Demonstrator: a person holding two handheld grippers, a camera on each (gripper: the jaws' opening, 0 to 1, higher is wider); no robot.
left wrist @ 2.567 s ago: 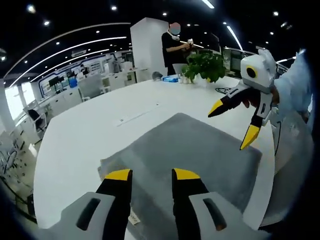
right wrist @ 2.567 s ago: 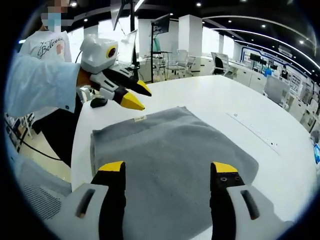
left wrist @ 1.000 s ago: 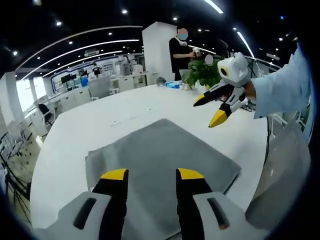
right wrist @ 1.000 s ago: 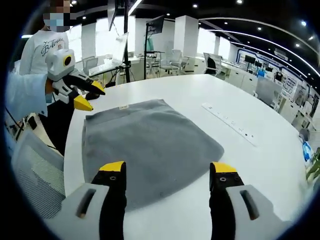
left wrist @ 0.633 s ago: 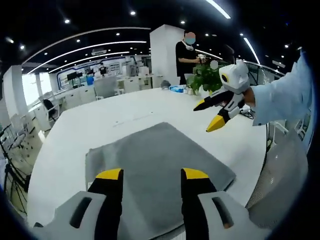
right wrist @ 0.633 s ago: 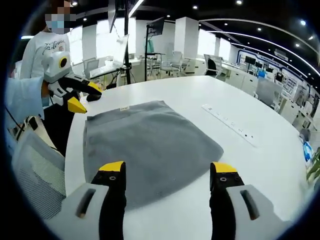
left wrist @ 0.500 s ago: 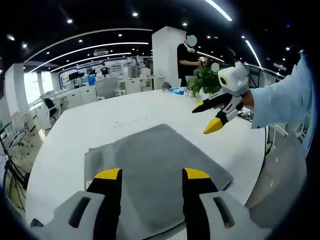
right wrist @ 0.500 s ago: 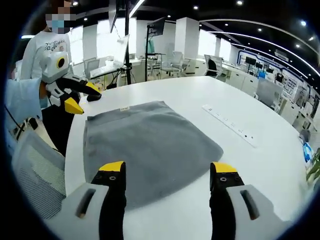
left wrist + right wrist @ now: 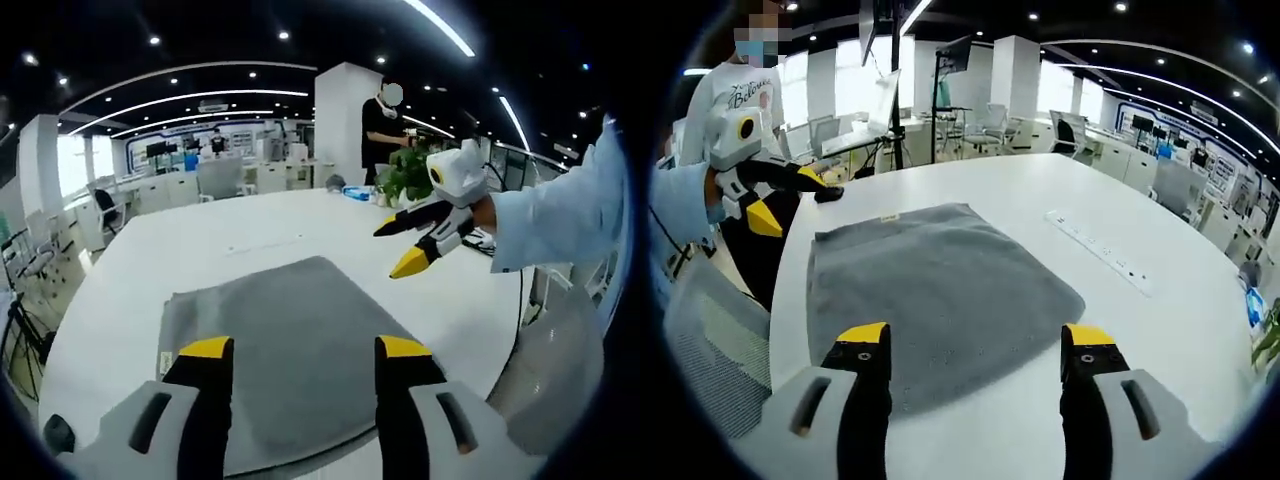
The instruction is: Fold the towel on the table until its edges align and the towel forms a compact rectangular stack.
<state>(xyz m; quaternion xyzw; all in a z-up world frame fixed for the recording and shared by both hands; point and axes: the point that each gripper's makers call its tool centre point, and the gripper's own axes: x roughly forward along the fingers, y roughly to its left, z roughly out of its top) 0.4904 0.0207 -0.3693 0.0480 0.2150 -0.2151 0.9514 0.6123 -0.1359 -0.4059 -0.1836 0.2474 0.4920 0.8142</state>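
On the white table (image 9: 1200, 330), near its edge, the grey towel (image 9: 930, 300) is lying flat, its near hem partly hidden behind jaws. Left gripper (image 9: 305, 352) and right gripper (image 9: 977, 336) are both gaping, empty, hovering above.

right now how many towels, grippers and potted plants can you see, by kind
towel: 1
grippers: 2, the left gripper and the right gripper
potted plant: 1
total: 4
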